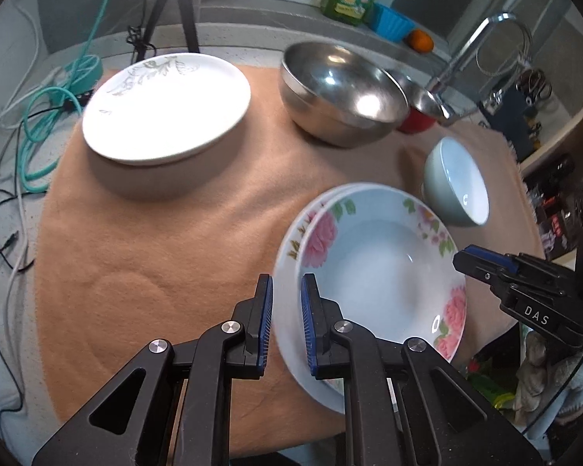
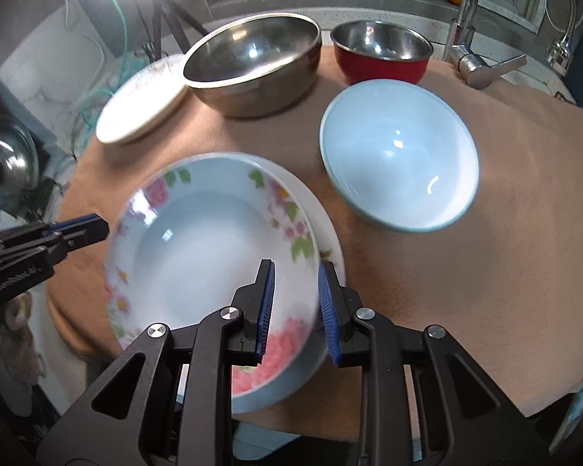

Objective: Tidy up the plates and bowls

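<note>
My left tool (image 1: 287,318) pinches the flowered plate (image 1: 381,268) at its near-left rim, my right tool (image 2: 297,310) narrowly straddles the opposite rim, pads seemingly off it.

Floral dish (image 2: 213,240) seen stacked on white plate (image 2: 326,233), on tan cloth (image 2: 486,272). Dish rim straddled by right gripper (image 2: 295,310), right pad apart from rim. Left gripper (image 2: 85,229) seen beside dish's left edge. Pale blue bowl (image 2: 400,155) placed right of dish; steel bowl (image 2: 252,62) and red bowl (image 2: 381,54) beyond dish.
</note>
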Motion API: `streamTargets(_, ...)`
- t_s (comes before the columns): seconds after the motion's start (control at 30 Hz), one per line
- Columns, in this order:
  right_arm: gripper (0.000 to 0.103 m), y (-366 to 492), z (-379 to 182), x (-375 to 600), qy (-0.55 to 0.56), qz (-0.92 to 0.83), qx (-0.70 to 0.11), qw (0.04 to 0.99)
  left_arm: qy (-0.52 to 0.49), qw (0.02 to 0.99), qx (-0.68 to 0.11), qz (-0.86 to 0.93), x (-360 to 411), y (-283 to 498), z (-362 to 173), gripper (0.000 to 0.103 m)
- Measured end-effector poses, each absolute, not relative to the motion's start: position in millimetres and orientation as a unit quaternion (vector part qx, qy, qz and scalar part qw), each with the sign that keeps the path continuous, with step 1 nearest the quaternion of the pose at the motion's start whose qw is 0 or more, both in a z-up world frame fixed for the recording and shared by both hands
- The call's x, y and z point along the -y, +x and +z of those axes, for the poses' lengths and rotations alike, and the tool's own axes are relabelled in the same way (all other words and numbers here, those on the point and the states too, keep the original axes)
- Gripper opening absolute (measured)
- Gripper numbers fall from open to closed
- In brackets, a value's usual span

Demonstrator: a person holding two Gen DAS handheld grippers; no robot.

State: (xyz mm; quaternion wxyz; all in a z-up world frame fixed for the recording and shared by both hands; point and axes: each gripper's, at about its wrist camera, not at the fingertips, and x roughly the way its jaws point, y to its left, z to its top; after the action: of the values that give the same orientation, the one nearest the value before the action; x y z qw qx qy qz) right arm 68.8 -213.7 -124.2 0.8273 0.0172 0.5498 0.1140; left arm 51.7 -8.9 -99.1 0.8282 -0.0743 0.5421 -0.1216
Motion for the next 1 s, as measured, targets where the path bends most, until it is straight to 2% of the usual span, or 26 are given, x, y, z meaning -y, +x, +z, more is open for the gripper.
streamTargets(0.47,0.025,90,-81,160,0.081,0.154,-0.512,0.841,-0.121,0.849,-0.508,-0.077,-90,105,-81,0.013)
streamTargets(0.73,0.025,116,-82,104,0.126,0.177,-0.509,0.833,-0.124,0.852,-0.505,-0.062,-136,160,-91,0.013)
streamTargets(1.0,0.025,155,-108,65,0.151,0.163,-0.529,0.819,-0.107,0.853,-0.507,-0.063,-153,214,-106,0.013)
